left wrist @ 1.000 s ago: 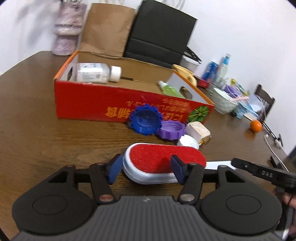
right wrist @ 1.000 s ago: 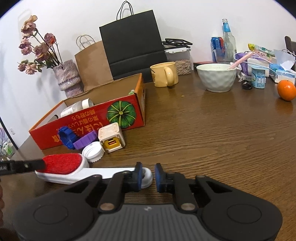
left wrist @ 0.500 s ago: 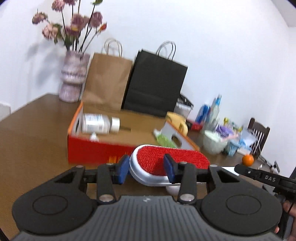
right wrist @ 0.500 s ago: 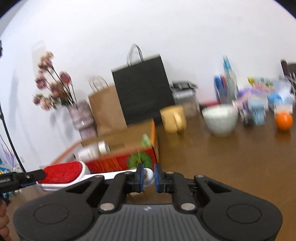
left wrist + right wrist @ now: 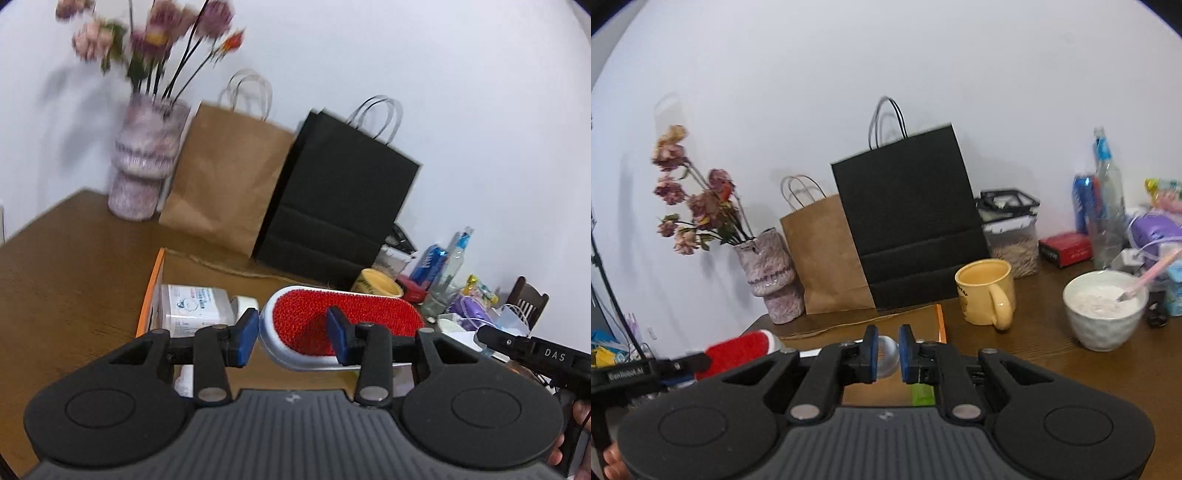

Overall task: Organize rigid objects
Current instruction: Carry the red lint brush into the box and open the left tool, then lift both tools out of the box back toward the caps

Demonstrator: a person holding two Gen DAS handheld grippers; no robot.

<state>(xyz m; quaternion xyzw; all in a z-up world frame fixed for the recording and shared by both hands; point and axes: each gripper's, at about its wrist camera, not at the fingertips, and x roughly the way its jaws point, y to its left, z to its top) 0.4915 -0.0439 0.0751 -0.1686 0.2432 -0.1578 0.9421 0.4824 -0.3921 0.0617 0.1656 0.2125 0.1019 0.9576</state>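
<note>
The brush (image 5: 343, 317) is held in the air over the box (image 5: 149, 295), carried at both ends. To place it well, both ends should be lowered level and together, so that the brush is not twisted between the two grips, and it should be set on bare box floor clear of the bottle (image 5: 195, 302); the fingers should be spread only once it rests.

The red head is pinched across its width by the left gripper (image 5: 291, 338): one blue pad lies against the white rim, the other on the red bristles. The head juts beyond the fingers, toward the bags. The bottle lies just beyond the left finger (image 5: 245, 336), lower down in the box.

In the right wrist view, the white handle end (image 5: 886, 356) is pinched between the nearly closed fingers of the right gripper (image 5: 887, 352). The box edge (image 5: 940, 321) lies just beyond them, with the mug (image 5: 984, 291) on the table further off to their right.
</note>
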